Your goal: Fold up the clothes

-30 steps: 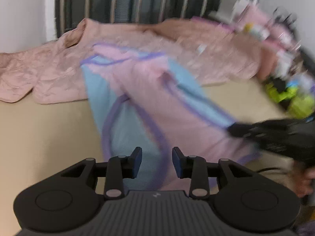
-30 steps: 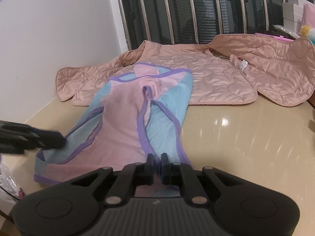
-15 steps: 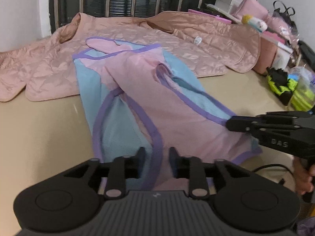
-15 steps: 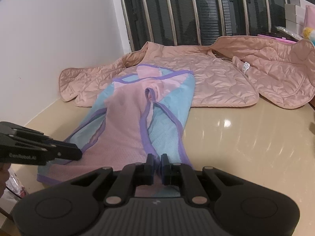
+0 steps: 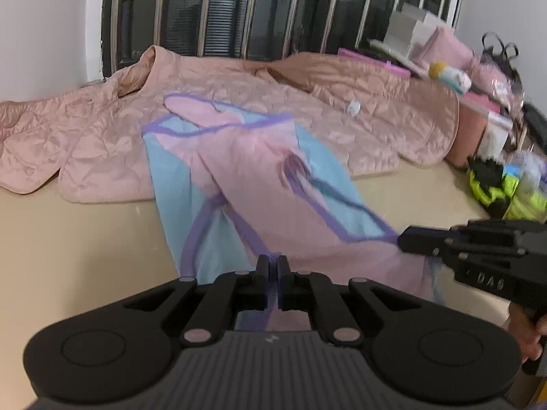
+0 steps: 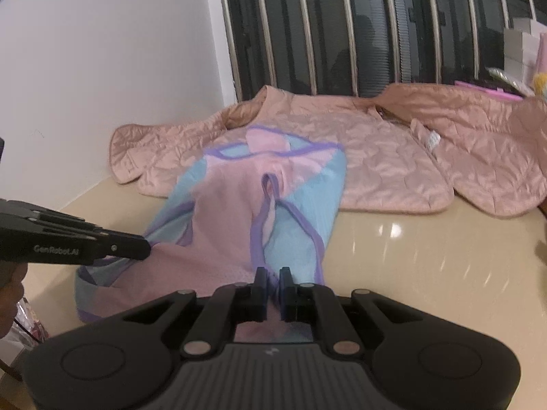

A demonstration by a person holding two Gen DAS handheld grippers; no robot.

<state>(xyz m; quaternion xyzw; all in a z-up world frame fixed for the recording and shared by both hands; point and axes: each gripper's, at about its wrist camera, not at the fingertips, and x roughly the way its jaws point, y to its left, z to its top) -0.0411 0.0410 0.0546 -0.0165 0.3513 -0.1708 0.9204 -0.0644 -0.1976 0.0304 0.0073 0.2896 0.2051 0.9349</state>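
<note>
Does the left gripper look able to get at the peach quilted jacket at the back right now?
Probably not: the left gripper is shut on the pink and blue garment's near hem, and the quilted jacket lies beyond.

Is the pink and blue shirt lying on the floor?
No, the pink and blue shirt lies on the tan table, its far end resting on a pink quilted jacket.

Looks like a room in a home, set up for sorting laundry. Glossy beige tabletop [image 6: 427, 273] low in the frame, against a plain white wall [image 6: 119, 68] at upper left. Barred window [image 5: 273, 10] with dark blinds across the top. Quilted pink jacket [image 5: 342, 109] spread mid-frame. Stacked boxes [image 5: 410, 30], pink bags [image 5: 454, 51] and a soft toy [image 5: 448, 75] cluttered at upper right.
</note>
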